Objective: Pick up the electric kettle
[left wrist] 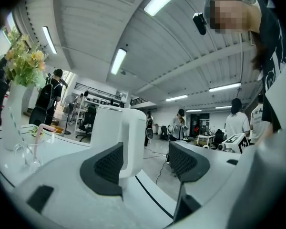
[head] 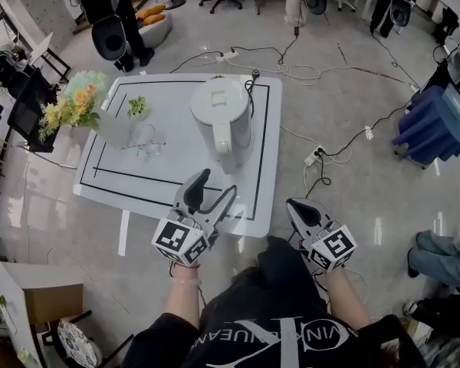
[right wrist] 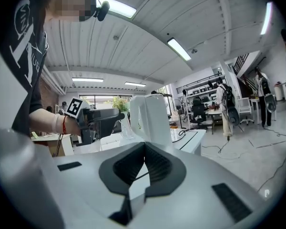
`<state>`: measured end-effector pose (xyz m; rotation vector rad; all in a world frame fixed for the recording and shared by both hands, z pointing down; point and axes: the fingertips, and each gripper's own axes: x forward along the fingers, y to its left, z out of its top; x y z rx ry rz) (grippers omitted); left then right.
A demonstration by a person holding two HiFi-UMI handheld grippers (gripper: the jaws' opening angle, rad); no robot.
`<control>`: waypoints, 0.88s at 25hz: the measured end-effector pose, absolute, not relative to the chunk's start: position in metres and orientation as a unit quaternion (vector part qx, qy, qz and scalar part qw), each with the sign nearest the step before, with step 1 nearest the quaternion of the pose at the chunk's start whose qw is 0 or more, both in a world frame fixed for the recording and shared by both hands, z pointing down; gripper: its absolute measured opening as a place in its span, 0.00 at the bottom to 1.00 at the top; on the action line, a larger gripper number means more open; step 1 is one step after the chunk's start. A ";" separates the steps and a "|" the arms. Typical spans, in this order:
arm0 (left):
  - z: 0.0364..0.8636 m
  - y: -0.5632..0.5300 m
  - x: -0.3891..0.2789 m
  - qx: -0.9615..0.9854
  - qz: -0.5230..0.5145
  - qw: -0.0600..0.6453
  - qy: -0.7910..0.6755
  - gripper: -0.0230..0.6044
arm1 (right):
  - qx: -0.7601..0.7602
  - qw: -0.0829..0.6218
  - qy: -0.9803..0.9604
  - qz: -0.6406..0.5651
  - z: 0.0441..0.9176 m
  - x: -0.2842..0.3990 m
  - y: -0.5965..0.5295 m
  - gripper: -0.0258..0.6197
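Two empty grippers are hovering near the table's (head: 115, 176) 6 o'clock edge, left gripper (head: 217, 182) gaping wide, right gripper (head: 292, 203) closed, electric kettle (head: 221, 107) standing at 12 o'clock ahead; approaching off-centre is risking a knock on its handle (head: 222, 139), likely tipping it.

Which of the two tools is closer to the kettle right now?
Left. The left tool is over the near edge of the table, open, aimed at the kettle handle just ahead. The right tool sits farther back, beyond the table's corner, shut.
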<state>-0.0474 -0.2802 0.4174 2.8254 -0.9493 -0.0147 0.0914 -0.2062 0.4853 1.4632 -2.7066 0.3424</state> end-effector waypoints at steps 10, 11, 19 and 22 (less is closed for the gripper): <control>0.419 -0.327 -0.019 0.952 0.029 0.070 -0.298 0.48 | 0.408 0.035 -0.905 0.113 0.483 0.088 -0.285 0.04; 0.419 -0.330 -0.017 0.953 0.031 0.068 -0.292 0.48 | 0.402 0.037 -0.908 0.115 0.484 0.086 -0.291 0.04; 0.420 -0.340 0.000 0.971 0.043 0.056 -0.227 0.47 | 0.365 0.060 -0.920 0.129 0.501 0.072 -0.313 0.04; 0.422 -0.343 0.001 0.970 0.050 0.060 -0.228 0.38 | 0.363 0.068 -0.919 0.135 0.508 0.075 -0.319 0.04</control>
